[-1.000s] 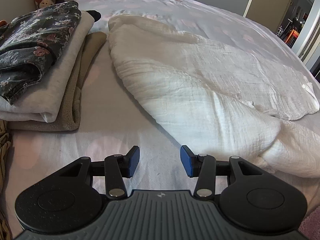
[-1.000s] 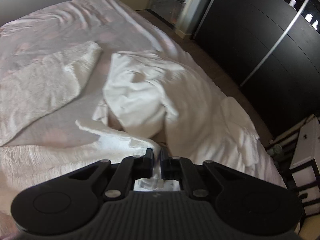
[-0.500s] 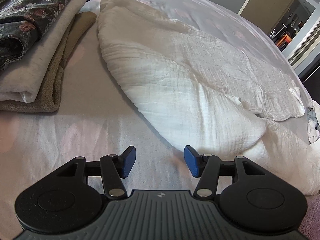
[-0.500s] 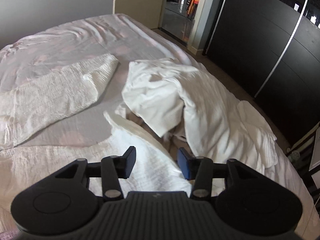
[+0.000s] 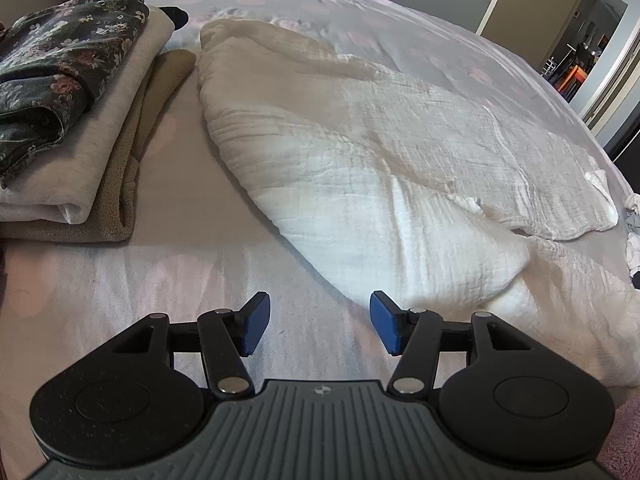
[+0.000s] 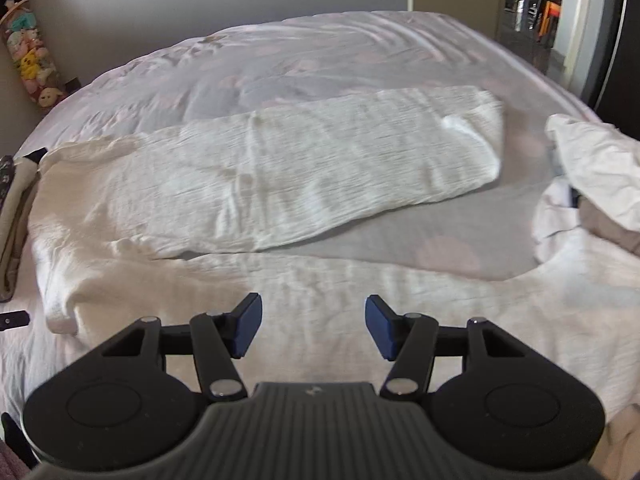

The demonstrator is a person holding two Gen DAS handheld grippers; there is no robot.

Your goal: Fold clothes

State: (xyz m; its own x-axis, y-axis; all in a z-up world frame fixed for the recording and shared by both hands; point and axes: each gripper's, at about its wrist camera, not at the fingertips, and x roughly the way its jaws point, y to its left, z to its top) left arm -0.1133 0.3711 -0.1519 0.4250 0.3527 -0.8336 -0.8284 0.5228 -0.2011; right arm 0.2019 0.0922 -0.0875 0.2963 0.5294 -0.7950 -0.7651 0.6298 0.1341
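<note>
Both claws are spread wide with nothing in them: the left gripper hangs over bare bedsheet at the bed's near edge, the right gripper over the near fold of the white crinkled gauze garment. That garment lies partly folded across the middle of the bed (long and lumpy). Toward the left edge sits a stack of folded clothes, floral piece on top. Unfolded white laundry is piled at the right edge.

Plush toys in corner; door ajar
</note>
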